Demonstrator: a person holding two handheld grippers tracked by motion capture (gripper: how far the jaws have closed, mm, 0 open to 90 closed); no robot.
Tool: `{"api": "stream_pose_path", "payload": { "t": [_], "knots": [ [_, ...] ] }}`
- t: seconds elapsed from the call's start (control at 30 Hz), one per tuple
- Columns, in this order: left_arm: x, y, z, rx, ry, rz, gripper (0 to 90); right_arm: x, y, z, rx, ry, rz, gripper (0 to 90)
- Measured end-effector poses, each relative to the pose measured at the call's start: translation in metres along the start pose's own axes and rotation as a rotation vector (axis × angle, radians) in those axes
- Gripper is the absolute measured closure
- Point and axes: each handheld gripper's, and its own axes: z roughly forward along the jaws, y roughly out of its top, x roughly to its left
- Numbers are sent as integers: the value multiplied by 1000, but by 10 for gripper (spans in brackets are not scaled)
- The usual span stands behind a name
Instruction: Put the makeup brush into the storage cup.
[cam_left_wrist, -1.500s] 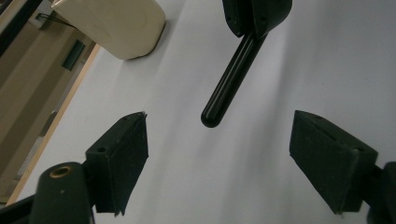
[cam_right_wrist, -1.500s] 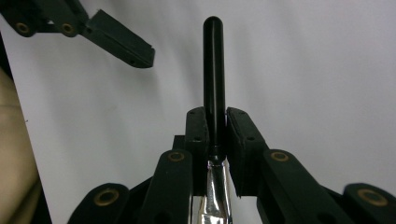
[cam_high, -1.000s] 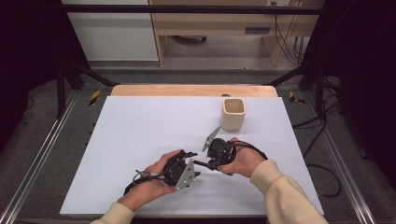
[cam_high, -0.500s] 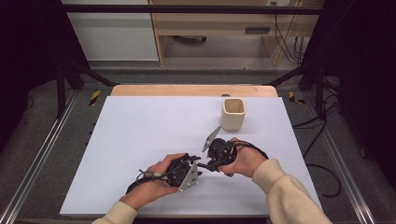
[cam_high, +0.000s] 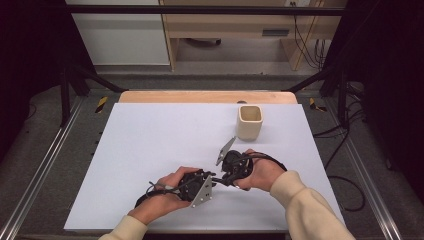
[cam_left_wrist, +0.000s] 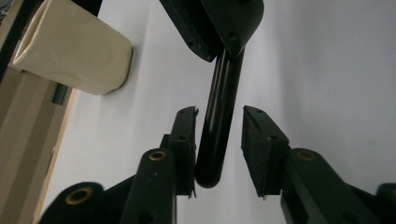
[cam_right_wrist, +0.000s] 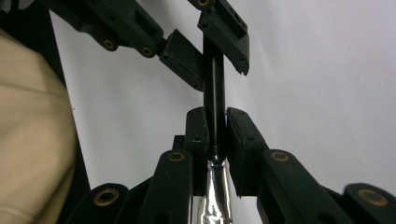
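Note:
A thin black rod (cam_right_wrist: 214, 88) with a silver wrapped end (cam_right_wrist: 215, 196) is held level over the front middle of the table. My right gripper (cam_right_wrist: 215, 116) is shut on it where black meets silver. My left gripper (cam_left_wrist: 219, 114) faces it from the other side; its jaws have just been closing around the rod's (cam_left_wrist: 217, 116) rounded free end. One pad (cam_left_wrist: 187, 135) lies against the rod, the other pad (cam_left_wrist: 259, 144) stands a little apart. In the high view the left gripper (cam_high: 212, 178) and right gripper (cam_high: 221, 179) meet tip to tip.
A cream square cup (cam_high: 249, 122) stands upright on the white table top (cam_high: 150, 135), behind the right hand. It also appears as the cream cup (cam_left_wrist: 70, 51) lying sideways in the left gripper view. Metal rails run along both table sides, and cables lie on the floor at right.

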Motion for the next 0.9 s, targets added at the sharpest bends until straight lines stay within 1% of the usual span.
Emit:
{"api": "stream_pose_path", "payload": {
  "t": [0.03,0.07,0.13,0.17,0.2,0.23,0.27,0.3,0.33,0.37,0.4,0.43,0.47,0.5,0.53,0.57,0.6,0.63,0.67,0.7,0.73,0.77,0.8,0.83,0.87,0.9],
  "knots": [
    [0,0,0,0,0,0,706,0,0,0,0,0,0,792],
    [0,0,-1,-1,-3,-1,706,1,0,0,1,1,2,792],
    [0,0,-4,-5,-5,1,752,2,1,1,6,8,-17,792],
    [-1,-1,-4,-5,-7,9,756,2,2,1,7,8,-16,792],
    [-3,-1,-4,-15,-16,-4,762,2,2,2,7,9,-24,791],
    [-3,-1,-4,-15,-16,-4,769,2,2,2,7,9,-24,791],
    [-3,-1,-4,-13,-16,8,769,3,2,1,14,13,-23,789],
    [-6,-2,-3,-18,-24,4,786,3,2,2,6,14,-25,782],
    [-8,-2,-3,-30,-21,-7,787,2,2,3,-5,14,-23,776],
    [-8,-2,-3,-30,-21,-7,788,1,2,3,-9,14,-29,754],
    [-8,-2,-3,-25,-18,0,788,1,2,3,-9,14,-29,754],
    [-9,-2,-3,-24,-21,3,788,1,2,2,-15,10,-21,721],
    [-9,-3,-3,-20,-16,10,788,1,1,3,-33,10,-22,649],
    [-9,-3,-3,-20,-16,10,788,1,1,3,-33,10,-22,649],
    [-11,-4,-4,-15,-13,3,788,2,-1,4,-50,-11,-25,554],
    [-11,-4,-4,-15,-13,3,788,2,-1,4,-50,-11,-25,554],
    [-10,-7,-6,-11,-1,-6,788,3,-2,3,-58,-26,-26,473],
    [-10,-9,-6,-12,6,-13,788,4,-4,2,-69,-41,-18,432],
    [-10,-9,-6,-12,6,-13,788,3,-5,1,-78,-47,-19,395],
    [-9,-10,-7,-3,8,-10,788,3,-5,1,-78,-47,-19,395],
    [-9,-11,-8,10,17,-6,788,5,-9,-1,-116,-83,-9,249],
    [-9,-12,-8,16,19,-17,788,5,-11,-2,-142,-114,-7,213],
    [-9,-13,-9,23,26,-27,788,4,-13,-3,-153,-125,-12,200],
    [-10,-13,-9,24,33,-27,788,4,-13,-3,-153,-125,-12,200],
    [-11,-15,-8,36,37,-39,788,3,-17,-6,-183,-151,-4,137],
    [-11,-15,-8,36,37,-39,788,3,-19,-6,-202,-168,7,105]
  ]
}}
